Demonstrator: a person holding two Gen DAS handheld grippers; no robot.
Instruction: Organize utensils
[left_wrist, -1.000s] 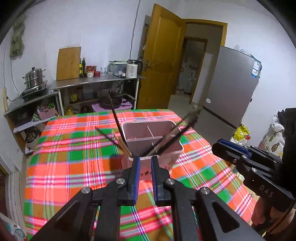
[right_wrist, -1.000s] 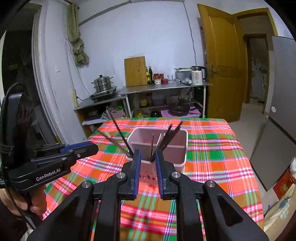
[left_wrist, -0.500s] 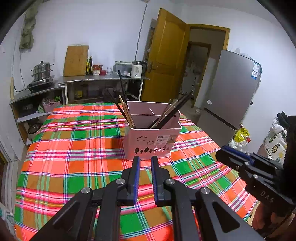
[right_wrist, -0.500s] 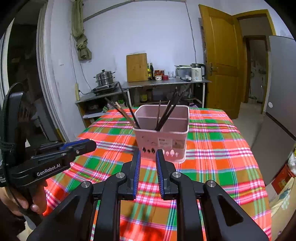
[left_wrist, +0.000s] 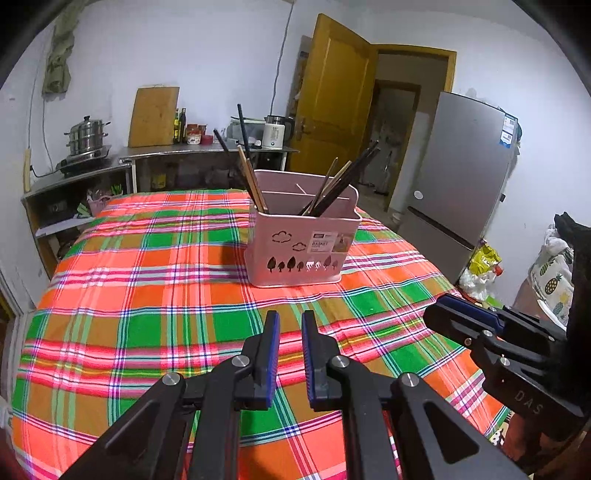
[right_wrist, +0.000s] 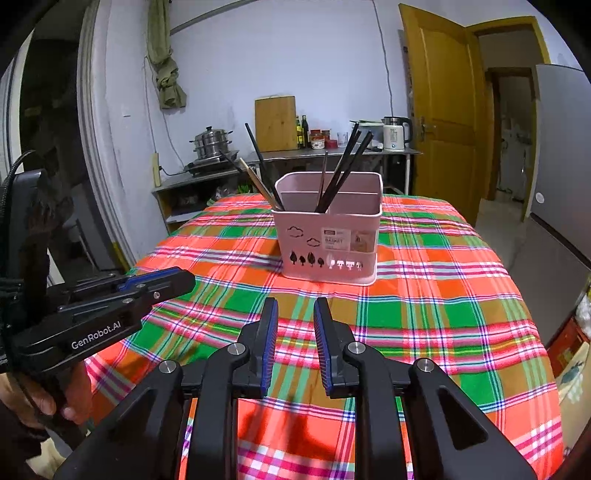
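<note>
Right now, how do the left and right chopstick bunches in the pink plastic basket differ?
Left chopstick bunch leans left and includes pale wooden sticks; right chopstick bunch leans right and looks mostly dark. Both stand in the pink plastic basket, ends above its rim.

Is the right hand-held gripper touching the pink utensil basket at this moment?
Apart. In the right wrist view, the right hand-held gripper stops short of the pink utensil basket, with a strip of plaid tablecloth visible between its fingertips and the basket's base.

Both wrist cameras look forward and slightly down from nearby – sharing the pink basket (left_wrist: 303, 240) (right_wrist: 328, 240) – side by side.
</note>
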